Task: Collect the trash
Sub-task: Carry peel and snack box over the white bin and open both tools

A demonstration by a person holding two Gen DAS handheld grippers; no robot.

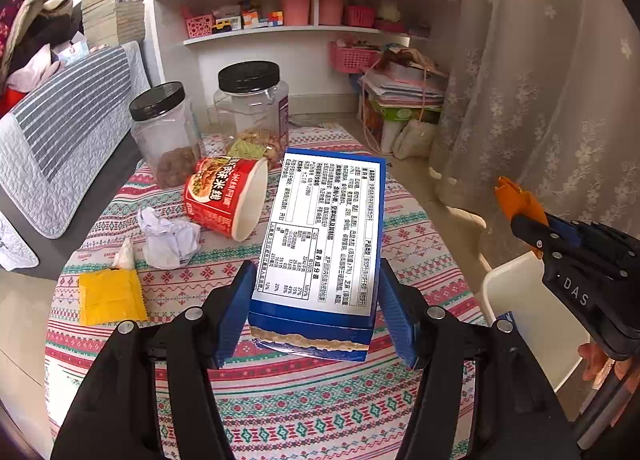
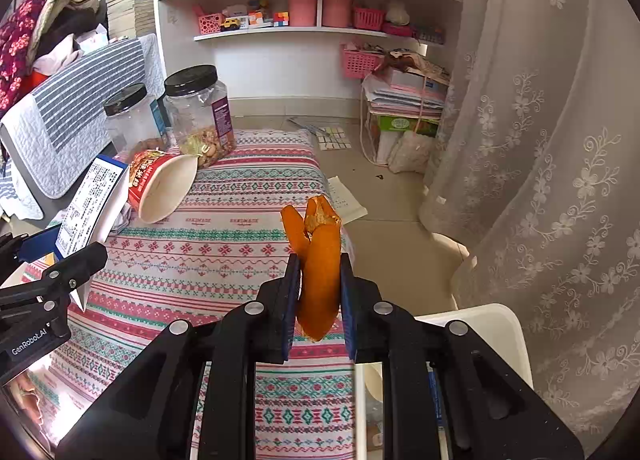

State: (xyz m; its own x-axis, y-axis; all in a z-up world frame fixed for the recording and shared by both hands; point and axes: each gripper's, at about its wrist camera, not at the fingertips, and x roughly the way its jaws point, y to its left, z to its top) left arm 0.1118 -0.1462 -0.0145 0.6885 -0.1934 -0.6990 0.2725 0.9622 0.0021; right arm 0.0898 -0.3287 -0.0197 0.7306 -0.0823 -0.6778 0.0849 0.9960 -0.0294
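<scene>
Left tool [image 1: 318, 302] clamped a flat blue cardboard box [image 1: 324, 236], held above the patterned-cloth tabletop [image 1: 280, 400]. Right tool [image 2: 320, 300], nearly closed, pinched curled orange peel [image 2: 318, 260]. Crumpled paper [image 1: 168, 238] and tipped red cup [image 1: 226, 197] lay left of the box.

Bright, soft daylight, seemingly through the lace curtain [image 2: 560, 179]; sharp centres, strong fisheye bending, dark vignetted corners.

L gripper [image 1: 316, 308], R gripper [image 2: 320, 300] clamped.
</scene>
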